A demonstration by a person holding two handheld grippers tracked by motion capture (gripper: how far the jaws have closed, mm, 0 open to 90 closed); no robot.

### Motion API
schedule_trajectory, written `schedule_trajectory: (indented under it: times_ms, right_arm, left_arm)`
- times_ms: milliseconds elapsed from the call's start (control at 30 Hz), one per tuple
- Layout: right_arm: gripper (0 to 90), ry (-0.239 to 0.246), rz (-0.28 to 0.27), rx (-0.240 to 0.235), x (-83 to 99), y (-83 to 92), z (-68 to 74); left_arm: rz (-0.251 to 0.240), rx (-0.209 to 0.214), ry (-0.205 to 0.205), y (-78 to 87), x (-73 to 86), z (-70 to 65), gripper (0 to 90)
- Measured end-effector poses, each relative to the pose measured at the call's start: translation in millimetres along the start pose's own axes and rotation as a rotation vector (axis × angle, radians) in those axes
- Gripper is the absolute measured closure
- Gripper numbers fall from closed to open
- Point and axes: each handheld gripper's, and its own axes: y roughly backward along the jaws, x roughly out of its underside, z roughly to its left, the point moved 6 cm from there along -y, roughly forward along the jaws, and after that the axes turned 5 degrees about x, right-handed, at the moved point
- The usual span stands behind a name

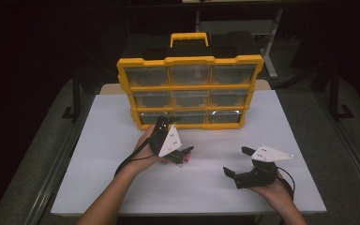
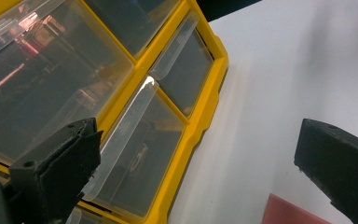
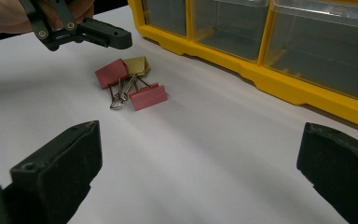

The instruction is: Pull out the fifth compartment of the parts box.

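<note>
A yellow drawer organizer (image 1: pixel 190 61) with clear drawers stands at the back middle of the white table (image 1: pixel 103 140). My left gripper (image 1: pixel 176 135) is open just in front of its bottom left drawer (image 1: pixel 146 117). One jaw is close to that drawer's clear lip (image 2: pixel 126 135), the other is over the table. Nothing sits between the jaws of the left gripper (image 2: pixel 198 135). Three binder clips (image 3: pixel 130 81), two pink and one gold, lie together on the table under the left gripper (image 3: pixel 84 30). My right gripper (image 1: pixel 236 161) is open and empty, to the right of the clips.
The organizer's yellow frame (image 3: pixel 279 79) runs along the far side in the right gripper view. A pink clip corner (image 2: pixel 293 212) lies by the left gripper's lower jaw. Dark floor and metal stands surround the table.
</note>
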Motion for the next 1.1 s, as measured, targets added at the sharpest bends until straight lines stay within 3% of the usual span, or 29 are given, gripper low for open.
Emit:
schedule_trajectory:
  times_ms: [600, 733, 867, 1100]
  right_arm:
    - [0.0, 0.008, 0.01, 0.008, 1.2, 2.3, -4.7]
    - [0.0, 0.041, 0.022, 0.021, 1.9, 4.7, -6.5]
    - [0.0, 0.05, 0.0, 0.027, -0.9, 6.6, -8.8]
    - [0.0, 0.012, 0.007, 0.01, 4.5, 4.6, -13.6]
  left_arm:
    - [0.006, -0.03, -0.065, -0.2, -1.8, -0.4, 0.0]
    - [0.007, -0.038, -0.084, 1.3, -3.3, 1.1, 0.0]
    - [0.002, -0.049, -0.095, 2.5, -4.6, 2.6, 0.0]
    - [0.009, -0.059, -0.142, 0.2, -6.3, -0.2, 0.0]
